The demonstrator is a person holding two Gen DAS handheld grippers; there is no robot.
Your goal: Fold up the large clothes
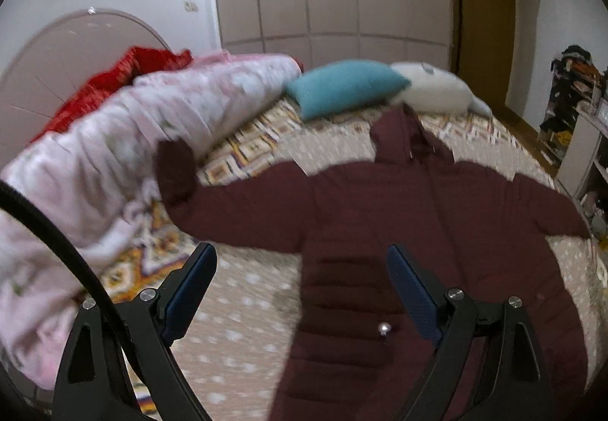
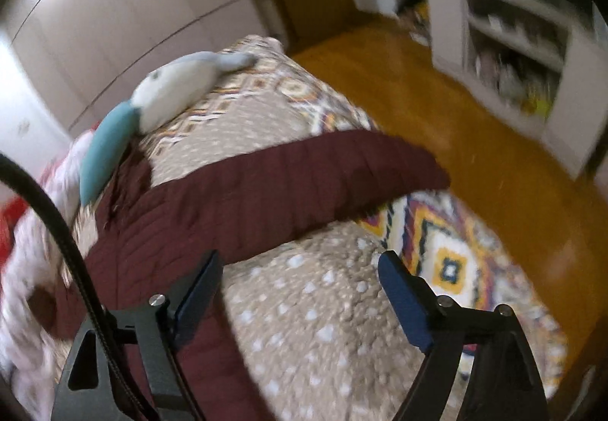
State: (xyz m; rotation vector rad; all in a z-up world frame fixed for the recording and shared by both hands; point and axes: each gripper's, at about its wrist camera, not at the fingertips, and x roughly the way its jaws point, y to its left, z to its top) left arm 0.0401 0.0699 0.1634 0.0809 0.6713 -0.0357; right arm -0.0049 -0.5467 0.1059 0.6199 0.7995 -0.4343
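Maroon jacket (image 1: 380,208) spread on bed (image 1: 243,292); both grippers (image 1: 300,280) (image 2: 300,280) agape, empty.

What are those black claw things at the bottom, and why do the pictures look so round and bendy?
They are two grabbers, and a person holds one in each hand. Each carries a small wide-eye camera, which bends the picture. One picture looks past the left gripper, the other past the right gripper. Both are open and hold nothing. Below them is a bed with a dark red jacket spread flat, sleeves out, waiting to be folded. Further back lie a teal pillow, a white plush toy and a bunched pink blanket.
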